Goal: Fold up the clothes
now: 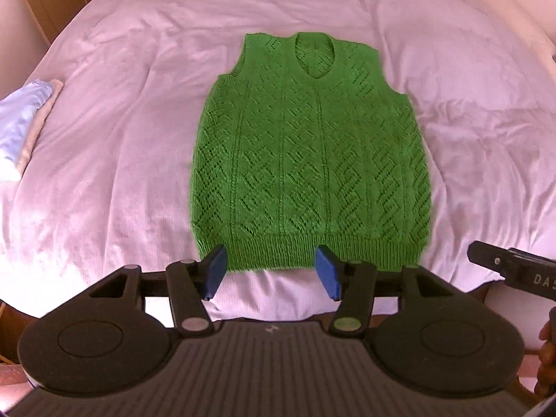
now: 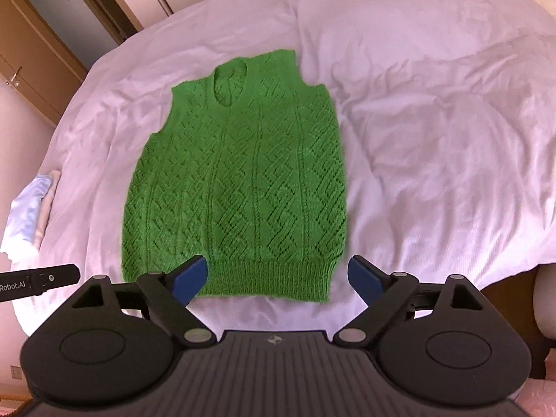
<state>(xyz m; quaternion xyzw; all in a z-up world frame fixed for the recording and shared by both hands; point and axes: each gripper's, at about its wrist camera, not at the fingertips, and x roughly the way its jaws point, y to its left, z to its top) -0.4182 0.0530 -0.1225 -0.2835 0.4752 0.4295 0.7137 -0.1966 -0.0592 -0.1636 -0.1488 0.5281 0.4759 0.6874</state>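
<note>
A green knitted sleeveless vest [image 1: 309, 160] lies flat and unfolded on the white bed, neck away from me and ribbed hem nearest. It also shows in the right wrist view [image 2: 239, 191]. My left gripper [image 1: 272, 272] is open and empty, hovering just short of the hem, left of its middle. My right gripper [image 2: 278, 279] is open and empty, near the hem's right part. Each gripper's body shows at the edge of the other's view: the right gripper's body [image 1: 514, 271] and the left gripper's body [image 2: 38, 281].
The white rumpled bedsheet [image 1: 121, 139] covers the whole bed. A small stack of folded pale blue and cream clothes [image 1: 24, 125] lies at the bed's left edge, also in the right wrist view [image 2: 31, 208]. Wooden wardrobe doors [image 2: 31, 52] stand beyond the bed at left.
</note>
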